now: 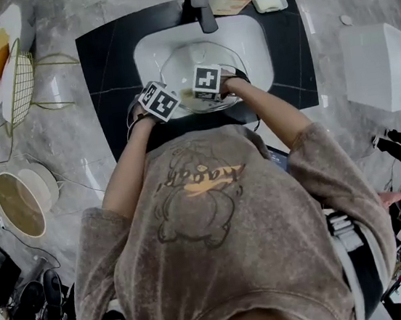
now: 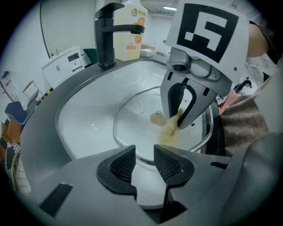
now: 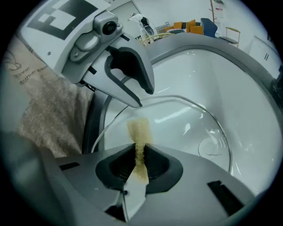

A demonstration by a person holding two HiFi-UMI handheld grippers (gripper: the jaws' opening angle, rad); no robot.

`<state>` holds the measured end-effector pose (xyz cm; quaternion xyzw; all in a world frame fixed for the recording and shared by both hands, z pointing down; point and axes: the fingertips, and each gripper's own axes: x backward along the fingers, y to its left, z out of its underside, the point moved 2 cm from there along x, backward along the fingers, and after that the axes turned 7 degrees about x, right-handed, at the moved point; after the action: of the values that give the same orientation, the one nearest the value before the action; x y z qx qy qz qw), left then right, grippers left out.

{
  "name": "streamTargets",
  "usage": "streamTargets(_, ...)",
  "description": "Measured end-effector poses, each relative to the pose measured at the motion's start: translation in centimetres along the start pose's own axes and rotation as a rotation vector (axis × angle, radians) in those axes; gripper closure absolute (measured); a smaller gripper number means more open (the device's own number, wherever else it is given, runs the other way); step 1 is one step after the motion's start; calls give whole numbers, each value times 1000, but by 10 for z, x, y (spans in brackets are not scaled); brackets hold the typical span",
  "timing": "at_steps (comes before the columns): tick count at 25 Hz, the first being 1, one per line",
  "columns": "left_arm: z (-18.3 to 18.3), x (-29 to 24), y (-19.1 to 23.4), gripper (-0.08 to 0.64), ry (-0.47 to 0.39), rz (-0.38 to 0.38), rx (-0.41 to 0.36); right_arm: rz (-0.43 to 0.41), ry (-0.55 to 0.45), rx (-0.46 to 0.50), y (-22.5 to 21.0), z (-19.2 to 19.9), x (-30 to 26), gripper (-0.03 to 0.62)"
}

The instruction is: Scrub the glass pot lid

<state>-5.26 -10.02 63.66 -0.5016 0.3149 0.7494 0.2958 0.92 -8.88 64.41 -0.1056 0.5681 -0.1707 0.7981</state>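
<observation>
One glass pot lid point(image 1: 188, 56) lies flat in the single white basin point(image 1: 252, 37), in front of the one black tap point(image 1: 200, 2). The basin is sunk in a black worktop point(image 1: 103, 62).

There are two claws, each with a cube of black-and-white square markers, and both are over the near rim of the lid, on the side away from the tap. The left claw point(image 2: 144, 161) has its jaws apart, with nothing pressed between the pads. The lid's metal rim runs just past their tips. The right claw point(image 3: 140, 160) is clamped on one yellowish scrub pad point(image 3: 139, 131), whose free end lies against the glass.

Behind the tap stands one pale bottle point(image 2: 128, 35) with an orange label, its print too small to read. One small white dish point(image 1: 269, 1) sits beside the bottle.
</observation>
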Motion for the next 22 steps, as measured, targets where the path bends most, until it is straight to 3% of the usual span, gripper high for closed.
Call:
streamTargets(6, -1, 0, 2, 422, -2, -1, 13, -14, 12, -45, -27, 0, -9, 541)
streamTargets(9, -2, -1, 3, 422, -3, -3, 14, 0, -46, -48, -44, -11, -13, 541)
streamTargets(22, -1, -3, 6, 422, -1, -11, 20, 163, -2, -156, -118, 26, -11, 541)
